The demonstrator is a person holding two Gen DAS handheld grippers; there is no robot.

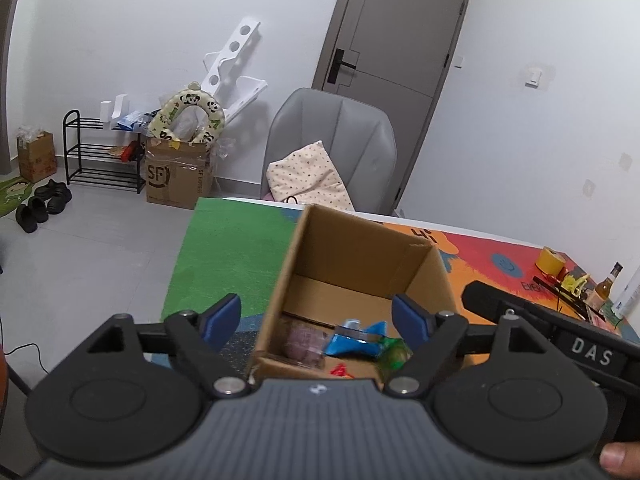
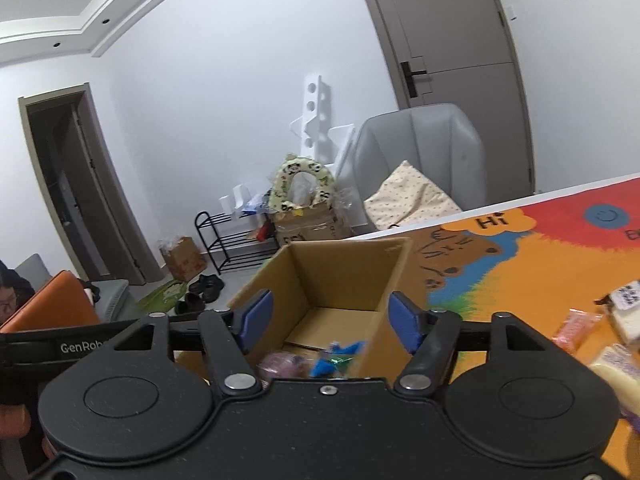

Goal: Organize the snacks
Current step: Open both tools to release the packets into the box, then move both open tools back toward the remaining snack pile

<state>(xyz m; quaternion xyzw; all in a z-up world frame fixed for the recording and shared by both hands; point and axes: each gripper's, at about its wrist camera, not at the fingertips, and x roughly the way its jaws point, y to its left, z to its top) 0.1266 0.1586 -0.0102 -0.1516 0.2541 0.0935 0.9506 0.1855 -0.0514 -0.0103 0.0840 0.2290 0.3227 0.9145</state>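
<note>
Two hand-held grippers are seen over an open brown cardboard box (image 1: 356,264) on the colourful mat: left gripper (image 1: 316,314) spread wide w/ nothing between pads, right gripper (image 2: 332,318) likewise spread, empty. Blue-wrapped snack (image 1: 356,340) lies inside box; more wrapped snacks (image 2: 576,326) lie on mat at right.

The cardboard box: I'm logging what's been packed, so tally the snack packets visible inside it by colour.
In the cardboard box, left wrist view:
Purple packet: 1
Blue packet: 1
Green packet: 1
Red packet: 1, only partly visible
Total: 4
</note>
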